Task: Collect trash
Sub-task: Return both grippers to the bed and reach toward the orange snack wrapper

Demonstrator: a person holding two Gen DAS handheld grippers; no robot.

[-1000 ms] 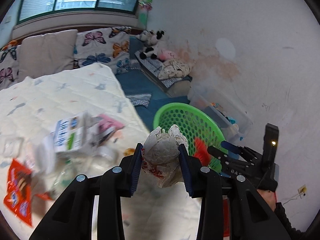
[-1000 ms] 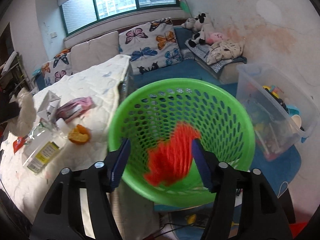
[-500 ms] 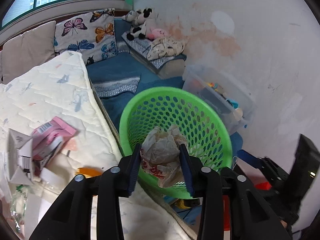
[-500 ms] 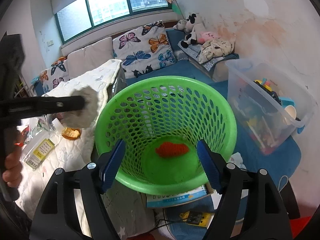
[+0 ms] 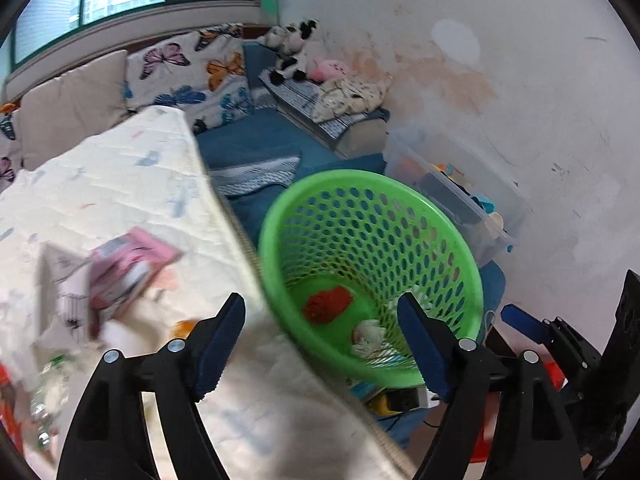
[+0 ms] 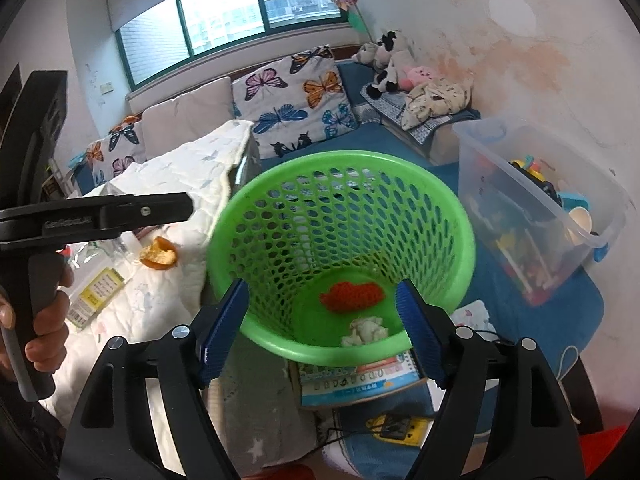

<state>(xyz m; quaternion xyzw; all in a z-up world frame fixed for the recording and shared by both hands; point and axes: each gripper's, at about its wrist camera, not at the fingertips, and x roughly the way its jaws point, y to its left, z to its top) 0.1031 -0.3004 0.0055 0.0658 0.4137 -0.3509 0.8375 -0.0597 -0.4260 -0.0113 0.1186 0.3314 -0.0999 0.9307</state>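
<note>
A lived-in home, most likely a child's bedroom or playroom. Butterfly-print cushions (image 6: 304, 100) lined along a blue window seat (image 6: 360, 132) beneath a wide window (image 6: 224, 12), soft toys (image 6: 384, 64) heaped in the corner, a clear plastic bin of playthings (image 6: 536, 216) on the floor. Stained, scuffed wall (image 6: 532, 64); pale quilted cover (image 5: 120, 184) over a bed; green perforated wastebasket (image 6: 344, 168) beside it.

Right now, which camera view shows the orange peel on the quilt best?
The right wrist view: the orange peel lies sharp and unobstructed on the quilt. The left wrist view shows only a blurred orange sliver beside a gripper finger.
</note>
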